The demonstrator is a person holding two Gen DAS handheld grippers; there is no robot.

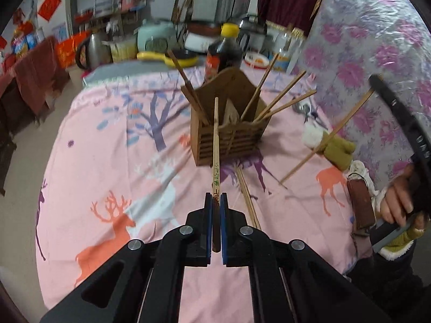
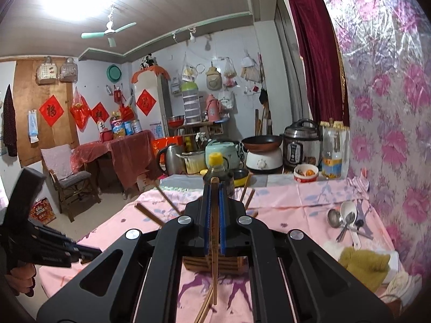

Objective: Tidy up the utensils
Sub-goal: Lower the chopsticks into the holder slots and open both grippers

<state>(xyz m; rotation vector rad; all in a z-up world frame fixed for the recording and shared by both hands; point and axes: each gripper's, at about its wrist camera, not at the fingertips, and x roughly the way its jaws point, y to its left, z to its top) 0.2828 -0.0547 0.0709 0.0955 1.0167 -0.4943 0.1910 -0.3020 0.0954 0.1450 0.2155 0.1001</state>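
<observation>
Two wrist-cam views over a table w/ a pink deer-print cloth (image 1: 113,161).

Left view: the left gripper (image 1: 216,202) has its blue-padded fingers (image 1: 208,215) closed on the end of one pale chopstick (image 1: 216,145). That stick runs straight ahead from the pads, its far tip in front of a brown slatted wooden holder (image 1: 229,140) standing upright mid-table. Several other chopsticks (image 1: 280,99) already stand in the holder, fanned out at angles; a darker pair (image 1: 188,88) leans out to the left. A few loose chopsticks (image 1: 249,202) lie on the cloth just in front of the holder, right of the gripper. At the right edge a hand (image 1: 398,202) holds the other gripper's handle, and a second chopstick (image 1: 328,137) slants above the table there, clear of the cloth.

Right view: the right gripper (image 2: 214,188) is closed too, its fingers (image 2: 223,210) pinching a brown chopstick (image 2: 214,255) that passes between the pads and hangs down toward the cloth. The holder (image 2: 212,263) is mostly hidden behind this gripper. Spoons (image 2: 347,218) lie together on the cloth to the right, near an olive-green cloth lump (image 2: 363,266). A dark bottle w/ yellow cap (image 2: 216,169) stands behind the holder. Beyond: kettle (image 2: 169,158), rice cooker (image 2: 303,142), pan (image 2: 262,141), floral wall covering (image 2: 390,107) at right.
</observation>
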